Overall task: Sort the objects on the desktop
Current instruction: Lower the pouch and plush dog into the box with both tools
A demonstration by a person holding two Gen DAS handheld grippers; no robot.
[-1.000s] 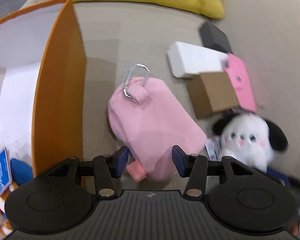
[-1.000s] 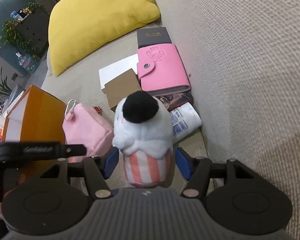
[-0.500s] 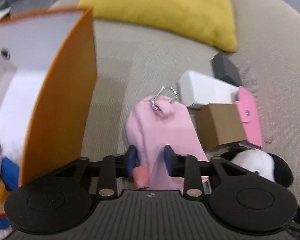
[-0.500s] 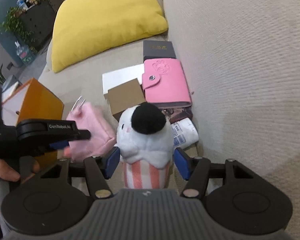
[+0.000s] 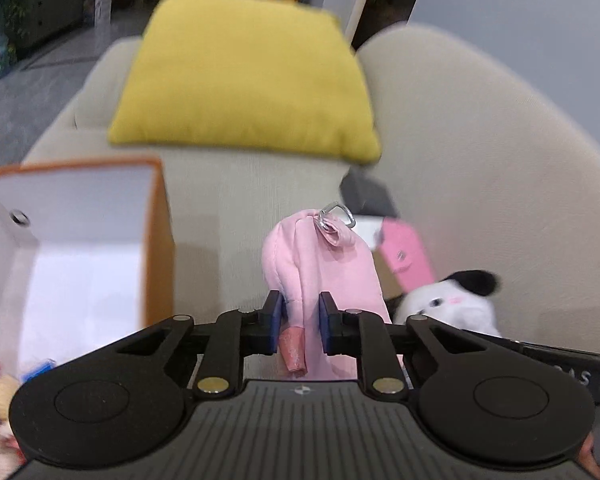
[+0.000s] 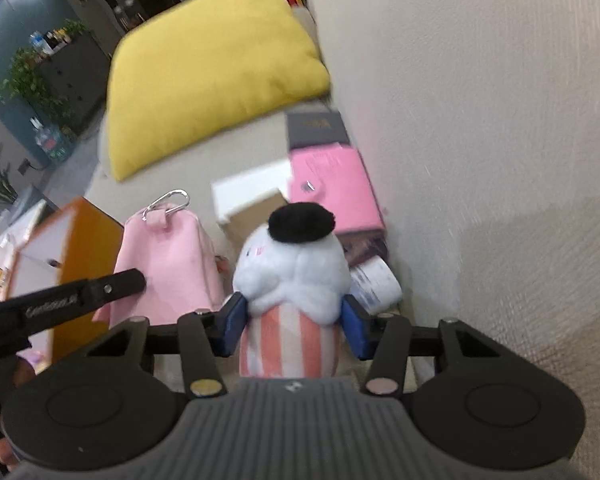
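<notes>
**Both grippers closing on soft items beside the orange box**

Nearest in the left wrist view, the left gripper (image 5: pixel 299 322) has its blue pads pressed on the lower end of the pink pouch (image 5: pixel 332 268), jaws narrow and closing; the pouch stands up toward 12 o'clock, its metal clip (image 5: pixel 336 214) at the top. At 9 o'clock sits the open orange box (image 5: pixel 158 240), its near wall just beside the pouch, with a strip of bare beige sofa seat (image 5: pixel 240 200) between them. At 3 o'clock is the plush dog (image 5: pixel 456 304).

In the right wrist view, the right gripper (image 6: pixel 294 322) has its jaws wide and closing, the pads against the plush dog's striped body. Beyond it at 12 to 1 o'clock lie a brown carton (image 6: pixel 252 216), a white box (image 6: pixel 248 188), a pink wallet (image 6: pixel 336 188) and a dark case (image 6: pixel 316 128), crowded against the sofa back (image 6: pixel 480 120). Farthest, the yellow cushion (image 6: pixel 212 72) spans the seat's end.
</notes>
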